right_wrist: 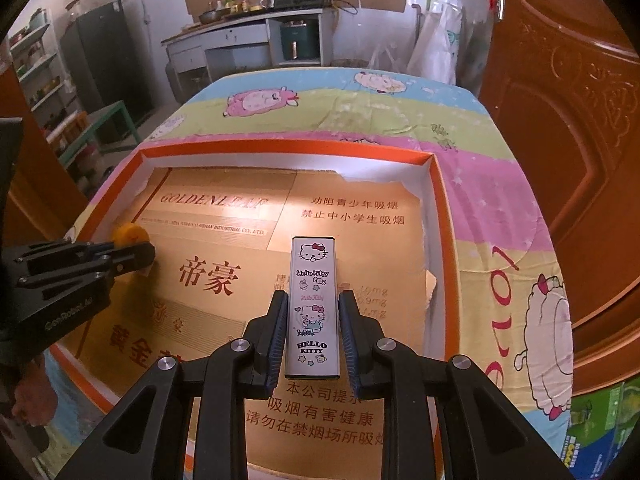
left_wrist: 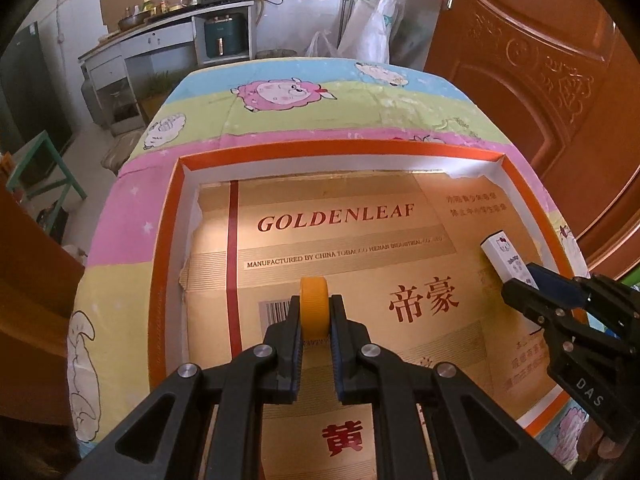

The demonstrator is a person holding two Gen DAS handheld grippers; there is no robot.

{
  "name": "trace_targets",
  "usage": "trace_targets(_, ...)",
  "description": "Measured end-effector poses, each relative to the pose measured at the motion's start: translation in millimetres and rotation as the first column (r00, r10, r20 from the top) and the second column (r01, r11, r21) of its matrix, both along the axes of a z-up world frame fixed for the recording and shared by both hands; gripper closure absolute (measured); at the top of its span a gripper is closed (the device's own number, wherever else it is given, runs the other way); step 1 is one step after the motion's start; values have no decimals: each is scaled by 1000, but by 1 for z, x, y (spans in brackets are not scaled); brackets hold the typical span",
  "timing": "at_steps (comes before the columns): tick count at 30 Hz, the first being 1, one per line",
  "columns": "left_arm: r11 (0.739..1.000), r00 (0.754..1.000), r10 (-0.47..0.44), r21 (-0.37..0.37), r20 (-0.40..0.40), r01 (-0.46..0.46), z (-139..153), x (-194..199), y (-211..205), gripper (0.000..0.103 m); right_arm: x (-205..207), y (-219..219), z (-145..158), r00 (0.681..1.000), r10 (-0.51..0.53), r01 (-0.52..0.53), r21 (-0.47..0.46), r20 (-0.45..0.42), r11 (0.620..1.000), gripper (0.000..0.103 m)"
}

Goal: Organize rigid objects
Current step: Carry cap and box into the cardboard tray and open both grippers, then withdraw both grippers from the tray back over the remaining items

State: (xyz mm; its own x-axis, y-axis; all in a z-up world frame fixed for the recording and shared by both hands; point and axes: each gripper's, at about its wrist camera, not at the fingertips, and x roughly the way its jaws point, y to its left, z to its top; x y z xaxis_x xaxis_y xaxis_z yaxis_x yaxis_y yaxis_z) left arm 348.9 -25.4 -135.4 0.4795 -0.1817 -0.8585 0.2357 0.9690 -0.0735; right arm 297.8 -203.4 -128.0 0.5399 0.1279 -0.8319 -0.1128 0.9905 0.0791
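My left gripper (left_wrist: 315, 312) is shut on a small orange ribbed wheel (left_wrist: 315, 302), held on edge over the gold cardboard floor of the orange-rimmed tray (left_wrist: 168, 216). It also shows in the right wrist view (right_wrist: 138, 254) with the orange wheel (right_wrist: 128, 234) at the tray's left side. My right gripper (right_wrist: 313, 308) straddles a white Hello Kitty box (right_wrist: 314, 308) that lies lengthwise between the fingers; small gaps show between pads and box. In the left wrist view the right gripper (left_wrist: 532, 284) and the box (left_wrist: 506, 258) are at the tray's right side.
The tray (right_wrist: 438, 216) sits on a table under a cartoon sheep cloth (left_wrist: 280, 120). A brown door (left_wrist: 560, 80) stands close on the right. A kitchen counter (left_wrist: 168, 28) and a green stool (left_wrist: 44, 168) are beyond and left.
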Motion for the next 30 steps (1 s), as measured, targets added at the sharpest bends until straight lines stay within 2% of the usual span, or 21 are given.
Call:
trace_targets(7, 999, 998, -33, -27, 56, 35, -4, -6, 5, 91, 0, 2, -7, 1000, -2, 2, -9, -4, 1000, 76)
trace_targets(10, 999, 996, -47, 22, 80, 46, -5, -11, 0, 90, -2, 2, -6, 1000, -1, 1, -5, 0, 1000, 76)
trace_targets(13, 995, 994, -39, 93, 101, 30, -5, -15, -8, 86, -4, 2, -7, 1000, 1, -1, -6, 2, 1000, 76)
trace_targets(15, 995, 992, -36, 101, 118, 24, -6, -17, -9, 86, -5, 2, -6, 1000, 3, -3, -5, 3, 1000, 76)
trace_targets(19, 999, 992, -35, 45, 119, 30, -7, -16, -1, 85, -8, 2, -4, 1000, 5, -5, -11, 13, 1000, 75)
trace_targets(21, 999, 994, -31, -16, 107, 33, -6, -16, 7, 81, -11, 2, -3, 1000, 2, -1, -17, 22, 1000, 74)
trace_targets(22, 998, 995, -32, -49, 99, 37, -6, -15, 10, 75, -12, 2, -3, 1000, 1, -1, -17, 24, 1000, 70)
trace_targets(23, 996, 995, -33, -75, 92, 40, -5, -16, 12, 66, -12, 2, -2, 1000, 1, 0, -18, 26, 1000, 61)
trace_targets(24, 993, 996, -34, -106, 83, 43, -5, -16, 14, 60, -14, 3, -2, 1000, 0, 1, -21, 30, 1000, 56)
trace_targets(25, 993, 996, -29, -116, 79, 38, -4, -17, 15, 48, -15, 3, -1, 999, 0, 1, -23, 34, 1000, 53)
trace_targets(27, 993, 996, -23, -116, 80, 32, -2, -20, 15, 45, -19, 4, 2, 999, 0, 2, -32, 48, 999, 53)
trace_targets(30, 997, 995, -20, -77, 102, 28, 0, -27, 12, 43, -26, 5, 6, 998, 0, 3, -52, 67, 999, 52)
